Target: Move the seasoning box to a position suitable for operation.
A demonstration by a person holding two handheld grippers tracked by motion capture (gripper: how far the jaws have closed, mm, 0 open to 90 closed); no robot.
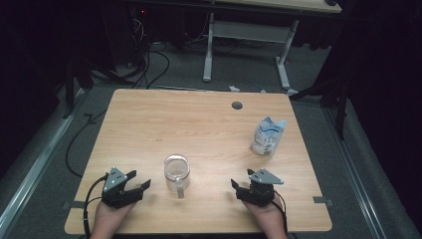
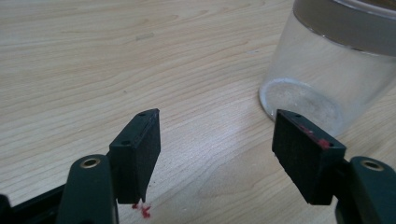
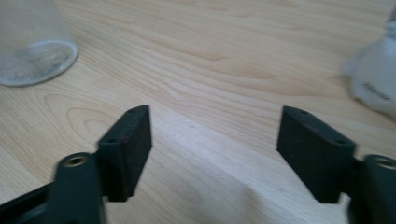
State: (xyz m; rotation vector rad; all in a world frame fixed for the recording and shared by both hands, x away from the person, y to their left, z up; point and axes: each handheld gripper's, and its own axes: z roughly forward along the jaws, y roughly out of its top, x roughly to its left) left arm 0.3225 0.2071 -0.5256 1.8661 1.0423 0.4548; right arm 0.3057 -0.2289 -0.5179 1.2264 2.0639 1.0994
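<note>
A clear glass jug (image 1: 177, 172) with a handle toward the near edge stands on the wooden table (image 1: 164, 124), between both hands. My left gripper (image 1: 139, 181) rests near the front left, open, nothing between its jaws; the jug's base (image 2: 322, 84) is just ahead to its right. My right gripper (image 1: 241, 184) rests at the front right, open and empty; the jug (image 3: 32, 42) lies far to its left. A white and blue pouch (image 1: 267, 136) stands upright toward the table's right side, and its edge (image 3: 373, 79) appears at the right in the right gripper view.
A round cable hole (image 1: 237, 105) sits near the table's far edge. Beyond the table stand another desk's white legs (image 1: 209, 50) and loose cables (image 1: 149, 64) on the grey floor. Small red marks (image 2: 142, 210) show on the wood beneath the left gripper.
</note>
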